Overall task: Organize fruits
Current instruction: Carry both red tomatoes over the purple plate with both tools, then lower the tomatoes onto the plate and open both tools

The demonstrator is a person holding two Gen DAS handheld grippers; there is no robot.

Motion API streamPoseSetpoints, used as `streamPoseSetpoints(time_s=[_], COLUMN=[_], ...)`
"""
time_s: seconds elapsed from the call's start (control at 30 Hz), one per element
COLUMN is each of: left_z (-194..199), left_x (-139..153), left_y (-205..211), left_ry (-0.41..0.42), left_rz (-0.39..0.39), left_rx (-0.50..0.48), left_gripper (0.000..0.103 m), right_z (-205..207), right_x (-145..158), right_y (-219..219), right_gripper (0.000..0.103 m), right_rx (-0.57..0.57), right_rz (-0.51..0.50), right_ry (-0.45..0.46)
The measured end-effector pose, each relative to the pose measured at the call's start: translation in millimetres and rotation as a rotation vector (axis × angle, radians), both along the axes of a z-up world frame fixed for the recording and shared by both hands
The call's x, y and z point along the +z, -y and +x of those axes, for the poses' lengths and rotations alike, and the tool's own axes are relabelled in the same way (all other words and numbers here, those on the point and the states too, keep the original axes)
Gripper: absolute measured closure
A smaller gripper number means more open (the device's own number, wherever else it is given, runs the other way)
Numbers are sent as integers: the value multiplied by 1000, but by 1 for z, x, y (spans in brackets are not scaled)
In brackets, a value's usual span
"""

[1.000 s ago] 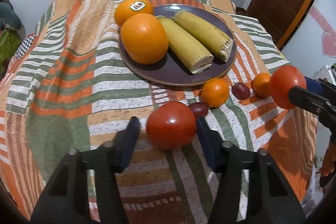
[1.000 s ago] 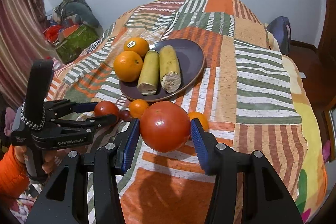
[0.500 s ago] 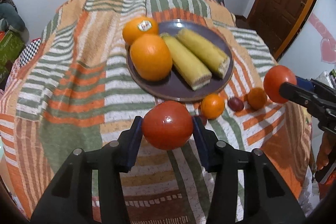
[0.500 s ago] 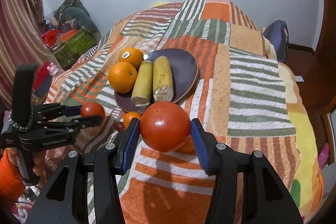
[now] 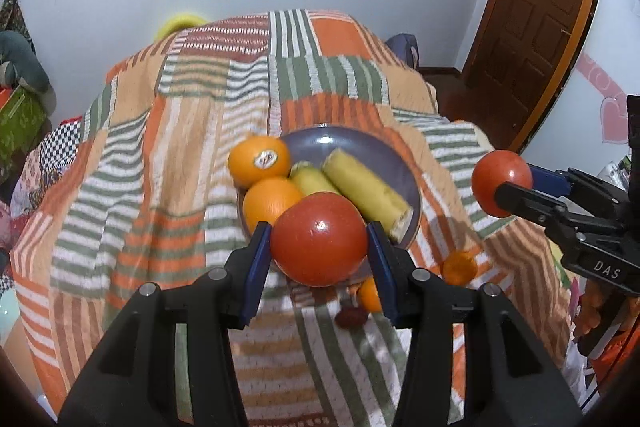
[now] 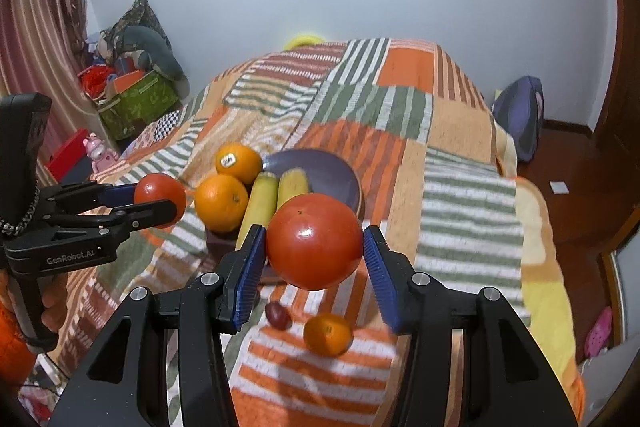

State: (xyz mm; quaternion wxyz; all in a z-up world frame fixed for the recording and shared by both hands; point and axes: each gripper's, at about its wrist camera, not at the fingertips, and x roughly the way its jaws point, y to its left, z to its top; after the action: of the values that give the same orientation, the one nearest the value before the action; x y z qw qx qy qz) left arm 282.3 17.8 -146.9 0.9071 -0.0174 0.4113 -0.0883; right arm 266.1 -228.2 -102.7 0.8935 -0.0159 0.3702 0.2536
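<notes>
Jaws of left gripper clamped on tomato, held in air near front rim of purple plate. Jaws of right gripper clamped on second tomato, also aloft over bed. Plate crowded: two oranges, two yellow corn cobs. Risk: tomato set on crowded plate rolls off onto bedspread; hard squeeze bruises soft skin; grippers collide nearing plate together. Small tangerine and dark date-like fruit remain loose on bedspread.
</notes>
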Motion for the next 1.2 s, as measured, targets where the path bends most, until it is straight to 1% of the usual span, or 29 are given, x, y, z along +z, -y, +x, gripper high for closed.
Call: streamPoseSetpoints(time_s=[0.2,0.3,0.6,0.87,1.0,1.2], left_z=[16,24,55,85,93,102], left_x=[7,8,2,-12,-22,-38], left_y=[6,9,11,5,8,12], left_ry=[23,40,41,6,-8,-44], left_rz=[7,18,12,-10,7,10], left_rx=[-8,-7,3,28,23,14], left_gripper=[56,56,56,56,56,56], right_z=[17,26,55,79,88,95], right_x=[5,6,8,-6,-19,-39], right_y=[-6,-9,-29,-43,-47,-50], right_gripper=[57,57,57,57,57,57], right_rx=[8,13,37,45,46,43], right_rz=[-8,13,14,-15,-45,-99], right_ry=[28,27,50,20,-13,-65])
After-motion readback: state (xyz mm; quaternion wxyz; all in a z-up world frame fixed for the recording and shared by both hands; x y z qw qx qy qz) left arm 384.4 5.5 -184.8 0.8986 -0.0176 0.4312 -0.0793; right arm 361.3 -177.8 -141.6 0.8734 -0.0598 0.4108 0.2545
